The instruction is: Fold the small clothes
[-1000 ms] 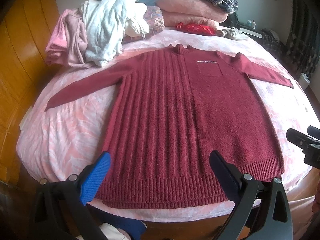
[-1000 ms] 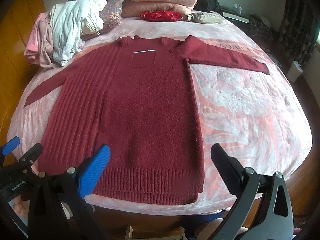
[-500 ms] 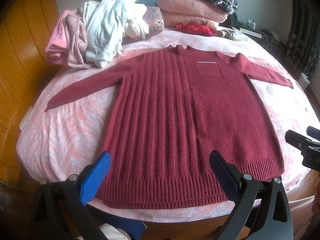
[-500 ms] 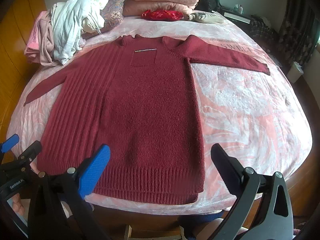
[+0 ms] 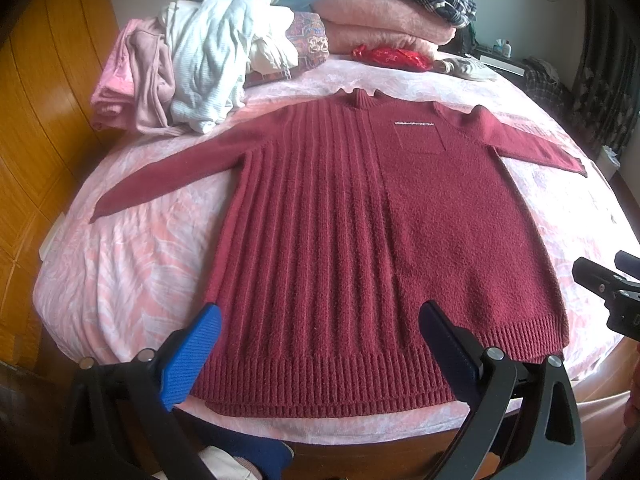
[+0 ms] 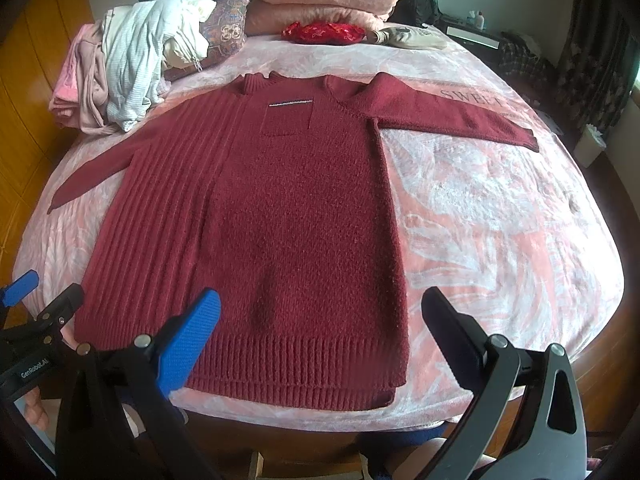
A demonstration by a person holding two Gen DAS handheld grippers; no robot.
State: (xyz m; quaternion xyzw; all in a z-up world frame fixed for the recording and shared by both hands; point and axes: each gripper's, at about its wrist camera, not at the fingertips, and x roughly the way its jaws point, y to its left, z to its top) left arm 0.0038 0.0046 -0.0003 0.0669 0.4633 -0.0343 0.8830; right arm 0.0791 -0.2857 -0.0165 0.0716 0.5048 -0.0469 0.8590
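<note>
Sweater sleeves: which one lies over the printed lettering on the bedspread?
The sleeve on the sweater's chest-pocket side; the other sleeve points toward the clothes pile.

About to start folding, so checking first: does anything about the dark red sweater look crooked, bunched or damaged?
Nothing stands out. The dark red knit sweater lies flat, front up, on the pink patterned bedspread, both sleeves spread outward and the hem straight. Both grippers are open, holding nothing.

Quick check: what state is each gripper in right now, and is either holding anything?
Left gripper: open, holding nothing, above the sweater hem.
Right gripper: open, holding nothing.
</note>
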